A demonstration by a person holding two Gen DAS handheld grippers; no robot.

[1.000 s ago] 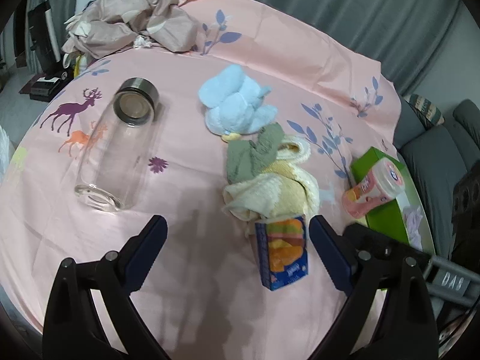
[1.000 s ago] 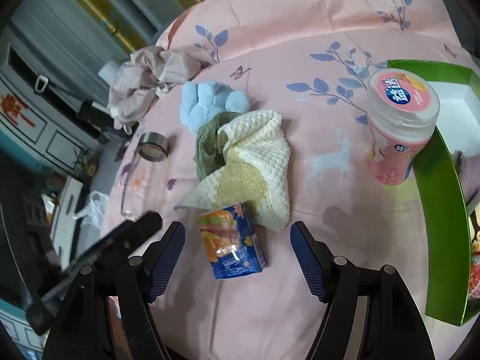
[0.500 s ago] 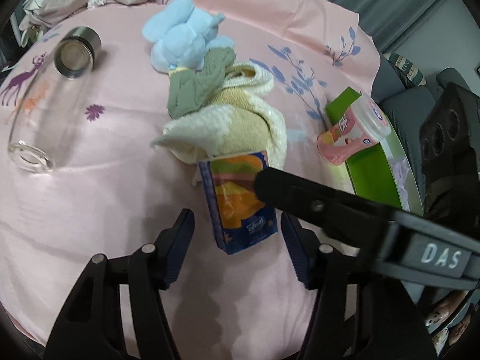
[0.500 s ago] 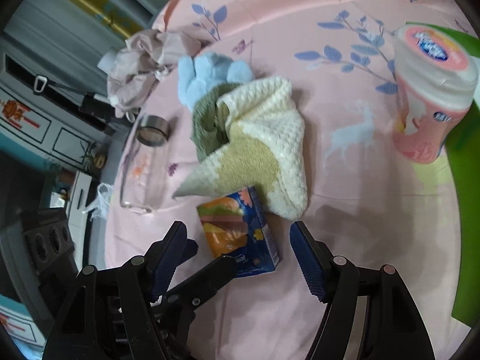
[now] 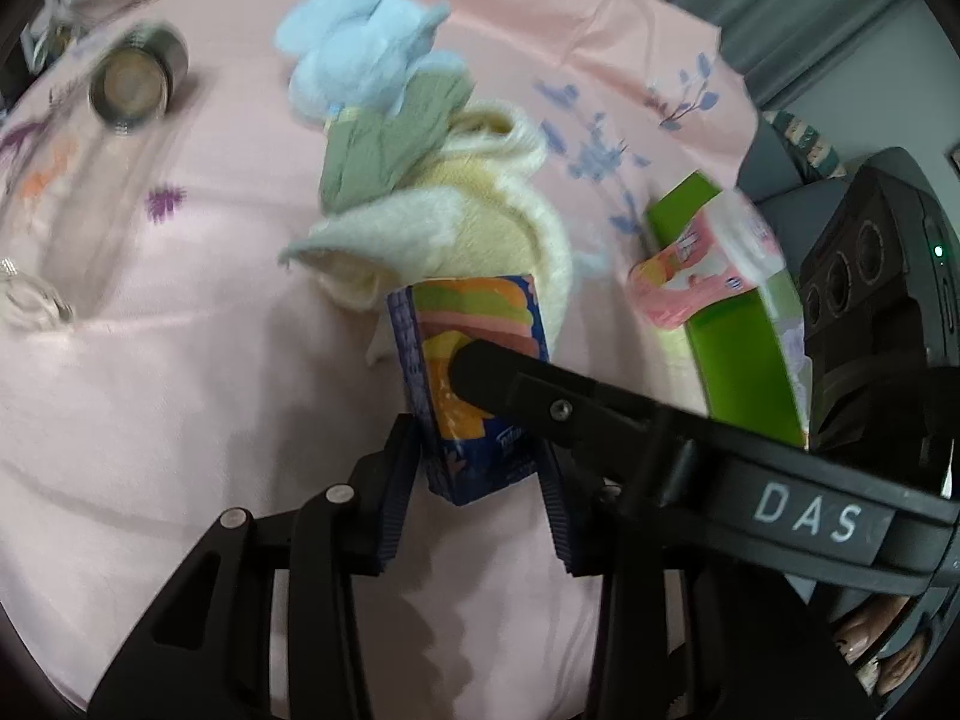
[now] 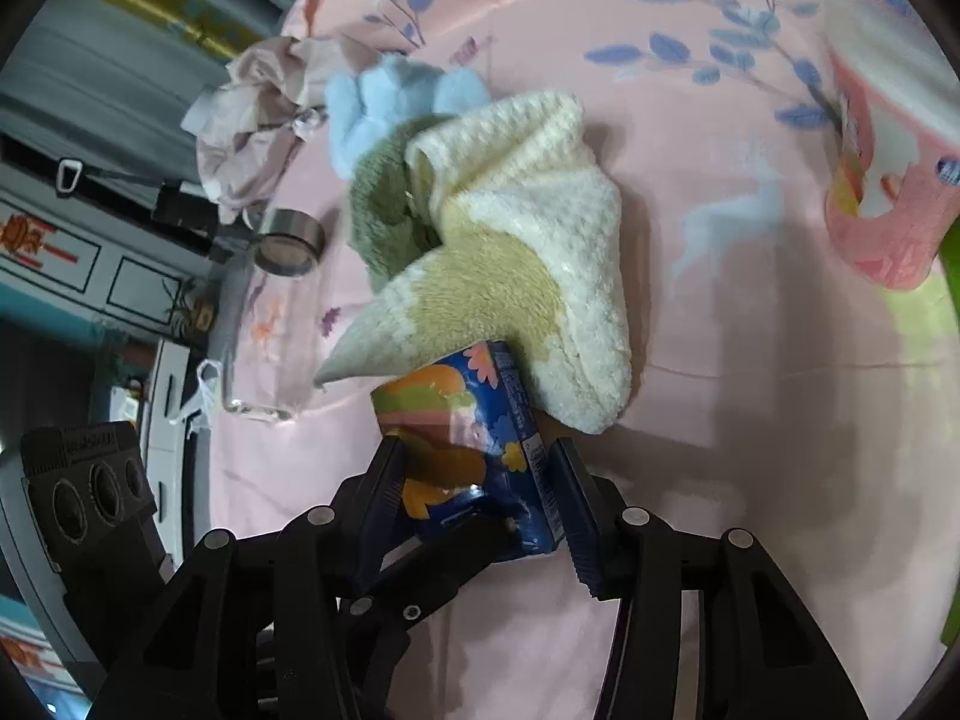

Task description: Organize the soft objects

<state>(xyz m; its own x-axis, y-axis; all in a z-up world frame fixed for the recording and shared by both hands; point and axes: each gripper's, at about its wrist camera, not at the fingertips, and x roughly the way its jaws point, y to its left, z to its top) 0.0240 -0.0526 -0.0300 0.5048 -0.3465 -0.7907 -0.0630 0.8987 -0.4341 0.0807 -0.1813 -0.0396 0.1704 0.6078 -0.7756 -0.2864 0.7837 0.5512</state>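
A blue and orange tissue pack [image 5: 474,330] stands on the pink sheet [image 5: 180,420], and both grippers take it at once. My left gripper [image 5: 477,480] is closing, its pads against the pack's lower sides. My right gripper [image 6: 477,492] is closing too, pads pressed on the same pack [image 6: 474,420]. One right finger [image 5: 600,414] crosses the pack's front in the left wrist view. Just behind the pack lies a cream and yellow towel [image 6: 540,240], then a green cloth [image 5: 396,138] and a light blue plush toy [image 5: 360,54].
A clear glass bottle with a metal cap [image 5: 120,90] lies on its side at the left. At the right a pink drink cup [image 6: 888,180] stands beside a green box [image 5: 738,348]. A crumpled beige cloth [image 6: 258,108] sits at the far edge.
Both grippers came down and forward over the tissue pack and narrowed from wide open until their pads met its sides. The right finger now crosses the left wrist view.
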